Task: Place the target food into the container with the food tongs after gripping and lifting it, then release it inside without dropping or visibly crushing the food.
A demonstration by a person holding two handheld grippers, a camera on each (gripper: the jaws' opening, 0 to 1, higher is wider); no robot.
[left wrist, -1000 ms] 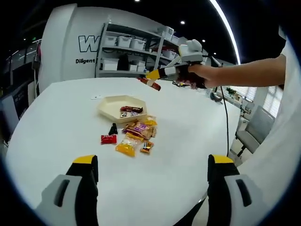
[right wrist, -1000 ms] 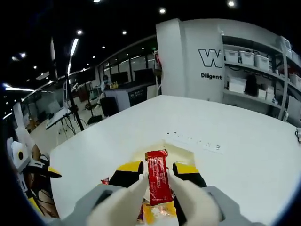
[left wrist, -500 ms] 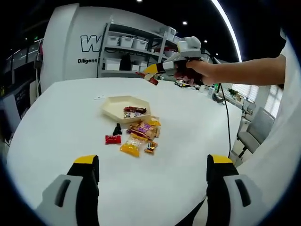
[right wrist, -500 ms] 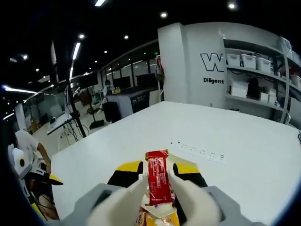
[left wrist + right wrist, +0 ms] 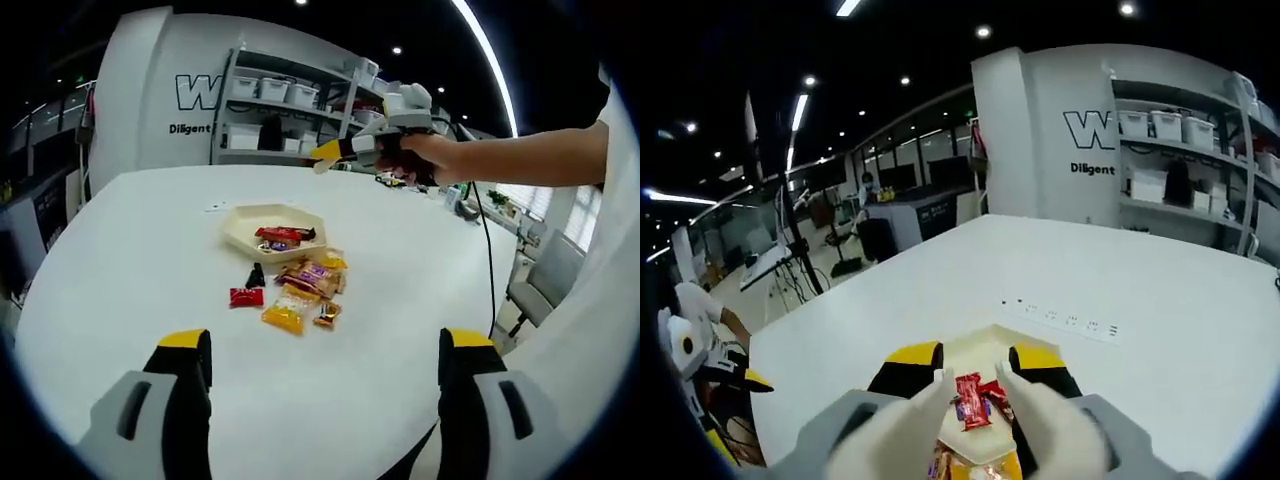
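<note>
White desk (image 5: 120, 290) is carrying the tray (image 5: 240, 226) at frame centre, red snack (image 5: 284, 234) lying inside; right tongs (image 5: 973, 362) are hovering spread above it, left tongs (image 5: 325, 355) spread and idle—release looks done, retreating next.

Left tongs (image 5: 320, 365) rise from the bottom of the left gripper view, jaws spread wide apart and holding nothing. In that view's upper right, a bare forearm (image 5: 530, 160) reaches in from the right edge, its hand (image 5: 410, 160) gripping the right tongs (image 5: 322, 153). In the right gripper view the right tongs' (image 5: 975, 360) jaws stand parted, nothing between them.
</note>
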